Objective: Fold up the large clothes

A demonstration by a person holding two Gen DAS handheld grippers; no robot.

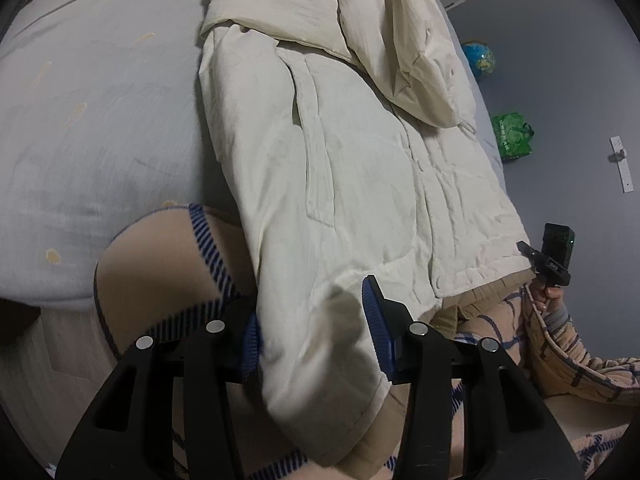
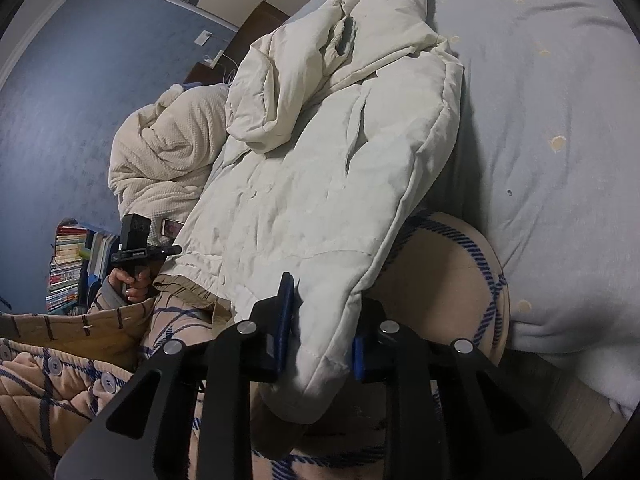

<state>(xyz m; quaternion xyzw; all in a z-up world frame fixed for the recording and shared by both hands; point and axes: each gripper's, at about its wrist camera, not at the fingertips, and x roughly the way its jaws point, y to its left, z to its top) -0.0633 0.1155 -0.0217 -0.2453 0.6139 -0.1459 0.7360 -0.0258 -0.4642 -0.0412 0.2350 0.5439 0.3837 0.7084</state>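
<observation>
A cream padded jacket (image 1: 340, 152) lies lengthwise on the bed, sleeves folded in and hood bunched at the far end; it also fills the right wrist view (image 2: 320, 184). My left gripper (image 1: 312, 332) is closed on one bottom corner of the jacket, its blue pads pressing the thick hem. My right gripper (image 2: 324, 332) is closed on the other bottom corner. The other gripper shows at each view's edge: the right one (image 1: 550, 260) in the left wrist view, the left one (image 2: 140, 252) in the right wrist view.
A grey-blue bed sheet (image 1: 100, 120) spreads beside the jacket. A beige blanket with blue stripes (image 2: 440, 276) lies under the hem. A rumpled cream duvet (image 2: 168, 152) is at the far left. A stack of books (image 2: 68, 264), a globe (image 1: 480, 58) and a green bag (image 1: 512, 136) stand off the bed.
</observation>
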